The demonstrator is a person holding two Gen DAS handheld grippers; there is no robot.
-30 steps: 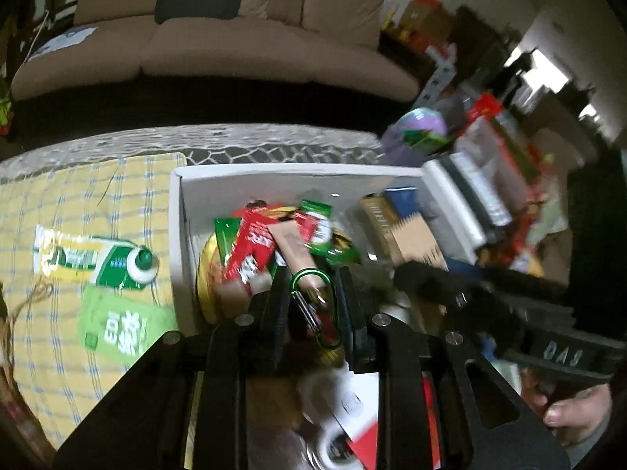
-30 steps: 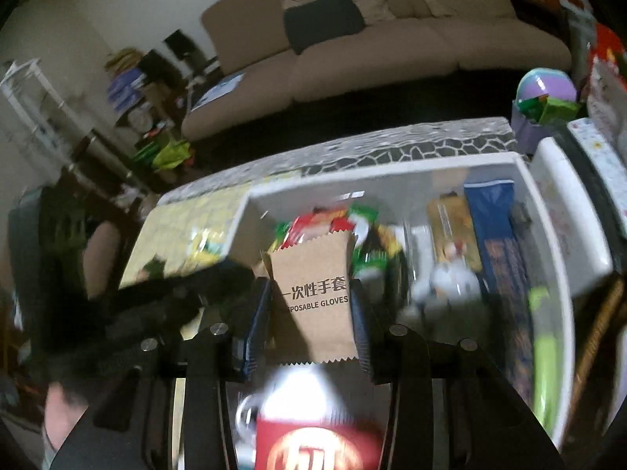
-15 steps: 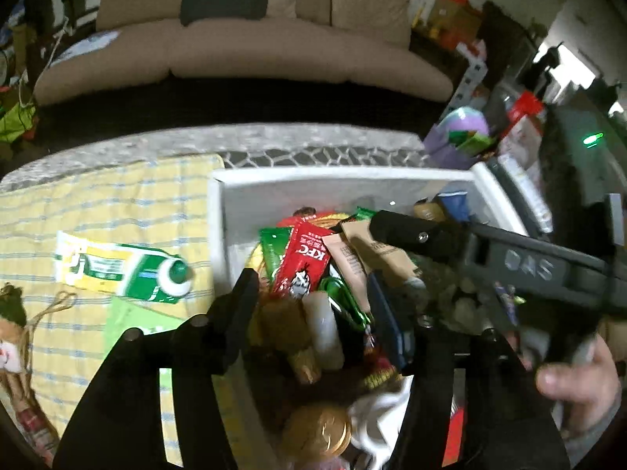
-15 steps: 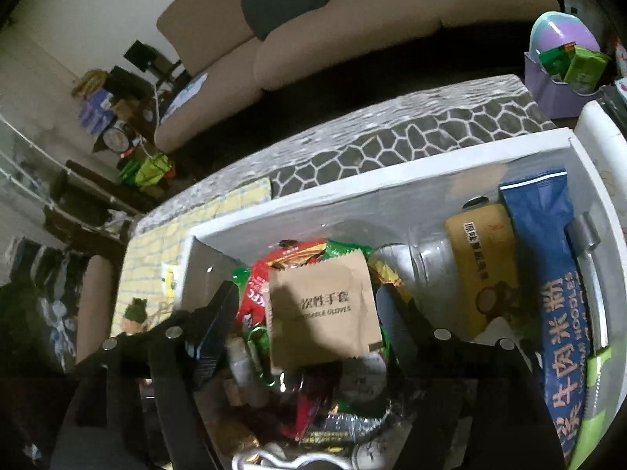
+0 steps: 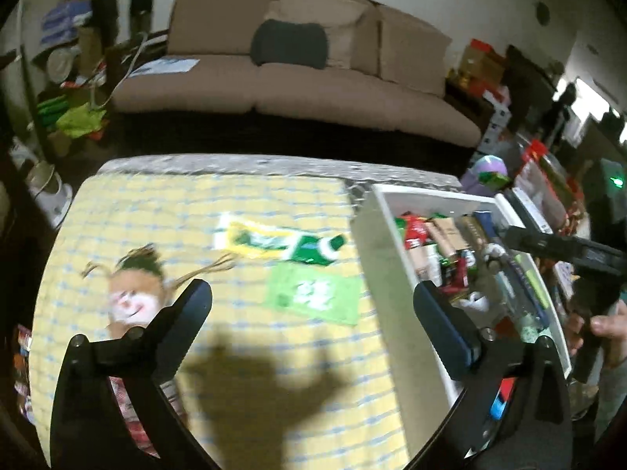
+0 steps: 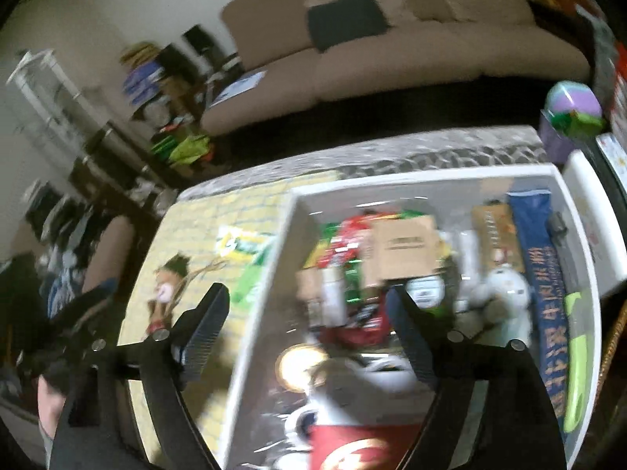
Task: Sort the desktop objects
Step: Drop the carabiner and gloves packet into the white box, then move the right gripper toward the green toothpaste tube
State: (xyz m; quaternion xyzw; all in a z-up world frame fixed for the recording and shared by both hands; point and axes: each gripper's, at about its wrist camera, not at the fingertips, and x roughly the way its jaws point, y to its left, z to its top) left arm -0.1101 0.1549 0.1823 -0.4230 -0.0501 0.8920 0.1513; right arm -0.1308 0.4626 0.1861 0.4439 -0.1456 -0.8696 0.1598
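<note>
Desktop objects fill one white bin (image 5: 386, 258) at the right of a yellow checked cloth (image 5: 243, 384). Three things lie loose on the cloth: one doll (image 5: 131, 297), one green-and-yellow tube (image 5: 274, 241) and one flat green packet (image 5: 313, 293). The tube's long axis runs across the table, its green cap pointing toward the bin. Inside the bin, one brown paper packet (image 6: 405, 250) lies on red and green sachets. Two grippers, both spread wide and holding nothing: the left gripper (image 5: 311, 301) over the cloth, the right gripper (image 6: 307, 307) over the bin's left wall.
</note>
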